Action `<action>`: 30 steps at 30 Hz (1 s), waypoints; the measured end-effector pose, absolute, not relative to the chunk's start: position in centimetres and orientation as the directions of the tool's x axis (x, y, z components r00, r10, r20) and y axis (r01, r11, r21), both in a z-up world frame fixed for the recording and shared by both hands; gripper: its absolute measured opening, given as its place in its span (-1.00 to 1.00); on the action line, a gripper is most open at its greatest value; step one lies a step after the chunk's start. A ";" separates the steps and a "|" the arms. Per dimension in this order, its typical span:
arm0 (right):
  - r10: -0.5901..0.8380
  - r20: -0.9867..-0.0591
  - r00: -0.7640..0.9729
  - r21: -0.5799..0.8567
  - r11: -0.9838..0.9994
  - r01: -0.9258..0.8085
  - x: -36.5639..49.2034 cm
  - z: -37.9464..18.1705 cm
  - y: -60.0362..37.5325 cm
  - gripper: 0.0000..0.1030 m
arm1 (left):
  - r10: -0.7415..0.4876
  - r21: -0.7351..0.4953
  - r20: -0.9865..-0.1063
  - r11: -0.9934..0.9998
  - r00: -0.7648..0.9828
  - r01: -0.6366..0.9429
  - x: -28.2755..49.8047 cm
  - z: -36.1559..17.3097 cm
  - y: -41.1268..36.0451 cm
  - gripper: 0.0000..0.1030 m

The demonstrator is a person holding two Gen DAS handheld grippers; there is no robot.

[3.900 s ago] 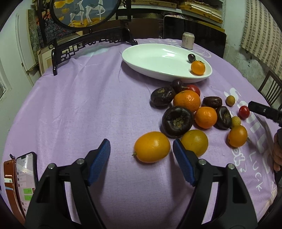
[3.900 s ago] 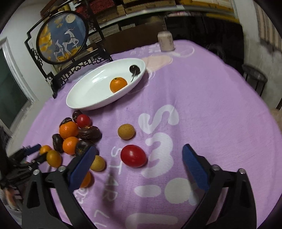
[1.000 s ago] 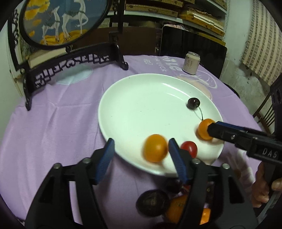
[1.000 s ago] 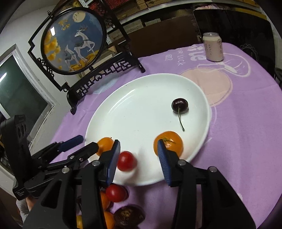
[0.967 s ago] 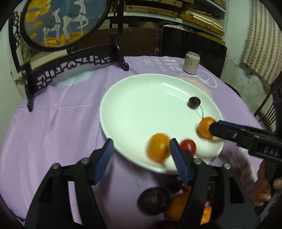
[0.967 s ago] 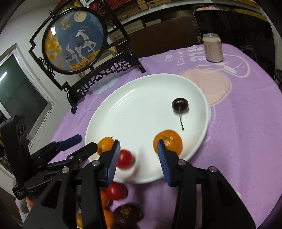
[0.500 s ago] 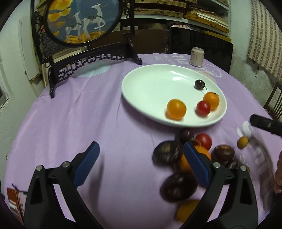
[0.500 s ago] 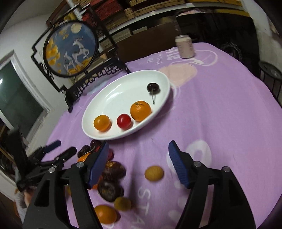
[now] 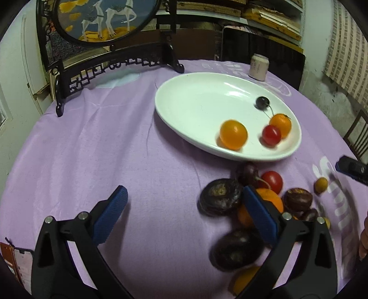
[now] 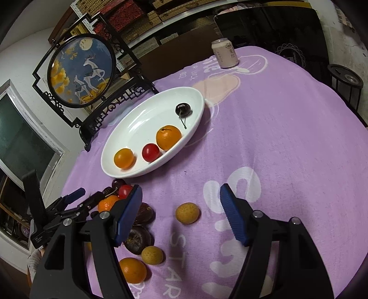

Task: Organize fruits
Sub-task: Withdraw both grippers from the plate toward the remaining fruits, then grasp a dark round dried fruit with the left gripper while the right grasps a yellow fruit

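Both tongs stand open and hold nothing. Over the near left part of the purple tablecloth (image 9: 115, 138), the left gripper (image 9: 184, 212) has its blue pads spread wide above bare cloth, its right pad just in front of a heap of loose fruit. That heap lies on the cloth just beside the near rim of the white dish (image 9: 191, 103): dark wrinkled fruits (image 9: 219, 197), an orange (image 9: 271, 199), a red tomato (image 9: 272, 181) and a small yellow fruit (image 9: 320, 182) off to the right.

Inside the dish, from left to right, sit a yellow-orange fruit (image 9: 233, 134), a red cherry tomato (image 9: 271, 135), a mandarin (image 9: 280, 125) touching it, and a dark cherry (image 9: 263, 102) farther back with its stem trailing.

Behind the dish, near the far edge of the table, a pale drinks can (image 9: 258, 66) stands upright; at the far left stands a framed round deer screen (image 9: 103, 20).

Further right, the right gripper (image 10: 181, 216) hovers with its jaws parted above a small yellow fruit (image 10: 187, 212), which lies on the cloth between the pads, touching neither. Another yellow fruit (image 10: 152, 254) and an orange one (image 10: 133, 270) lie near its left finger.
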State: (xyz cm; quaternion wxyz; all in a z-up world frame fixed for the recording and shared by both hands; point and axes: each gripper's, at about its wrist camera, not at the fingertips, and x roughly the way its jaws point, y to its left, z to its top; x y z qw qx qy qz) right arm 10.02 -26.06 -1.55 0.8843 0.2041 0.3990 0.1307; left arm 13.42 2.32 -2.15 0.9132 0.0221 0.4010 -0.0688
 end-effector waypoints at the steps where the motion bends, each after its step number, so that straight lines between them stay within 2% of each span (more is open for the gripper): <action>1: 0.393 -0.654 0.646 0.466 0.883 -0.065 10.1 -1.6 -26.1 0.36 | -0.099 -0.007 -0.746 0.990 0.659 0.142 13.7 -2.4 2.4 0.96; 3: 0.390 -0.657 0.644 0.466 0.883 -0.059 10.1 -1.7 -26.2 0.36 | -0.048 0.016 -0.756 0.996 0.653 0.091 14.1 -2.6 3.6 0.96; 5: 0.392 -0.655 0.646 0.472 0.880 -0.056 10.1 -1.7 -26.3 0.37 | 0.062 0.082 -0.767 0.997 0.638 0.002 14.8 -3.1 5.1 0.96; 6: 0.394 -0.653 0.647 0.474 0.879 -0.056 10.1 -1.6 -26.3 0.36 | 0.077 0.071 -0.772 0.997 0.631 -0.035 14.9 -3.1 6.0 0.96; 9: 0.397 -0.650 0.649 0.475 0.878 -0.062 10.1 -1.6 -26.4 0.36 | 0.010 -0.047 -0.764 0.996 0.645 -0.072 14.6 -2.3 8.0 0.96; 14: 0.387 -0.659 0.644 0.451 0.889 -0.073 10.1 -1.7 -25.9 0.36 | 0.032 0.024 -0.764 0.999 0.644 -0.021 14.4 -2.7 6.4 0.96; 28: 0.401 -0.694 0.598 0.405 0.904 -0.136 10.2 -2.4 -24.1 0.36 | 0.045 0.061 -0.780 0.998 0.624 0.005 14.8 -3.5 5.4 0.96; 30: 0.392 -0.701 0.596 0.390 0.910 -0.139 10.2 -2.5 -23.8 0.30 | 0.053 0.070 -0.773 0.998 0.632 0.002 14.7 -3.4 5.3 0.96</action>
